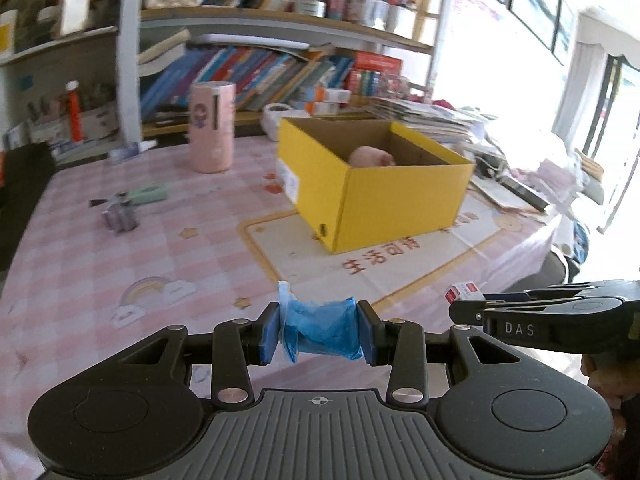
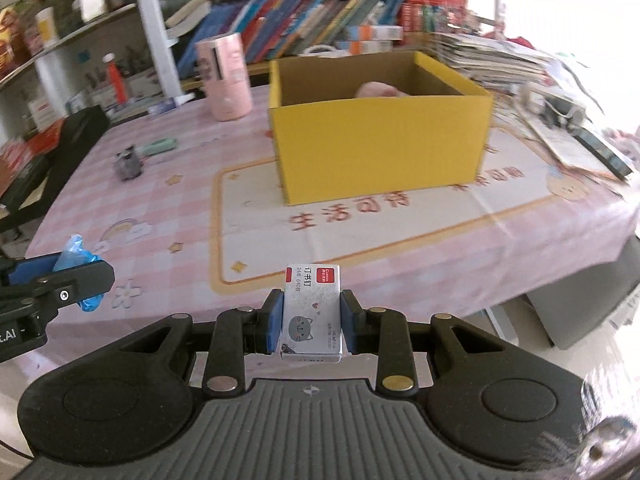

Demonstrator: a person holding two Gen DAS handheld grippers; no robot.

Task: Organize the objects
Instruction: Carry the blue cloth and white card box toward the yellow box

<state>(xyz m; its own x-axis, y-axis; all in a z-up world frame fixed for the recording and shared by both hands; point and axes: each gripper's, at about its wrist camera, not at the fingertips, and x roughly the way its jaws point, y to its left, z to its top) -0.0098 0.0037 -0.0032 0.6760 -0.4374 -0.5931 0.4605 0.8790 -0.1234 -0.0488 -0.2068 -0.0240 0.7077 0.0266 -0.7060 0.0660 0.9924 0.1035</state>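
My left gripper is shut on a crumpled blue plastic bag, held above the table's near edge. My right gripper is shut on a small white staple box with a red label and a cat drawing. Each gripper shows at the edge of the other's view, the right one with the box and the left one with the bag. An open yellow cardboard box stands ahead on the table with a pink object inside.
A pink cylindrical container stands behind the box to the left. Small grey metal items and a green object lie at left. Stacked papers lie at right. Bookshelves stand behind the pink checked tablecloth.
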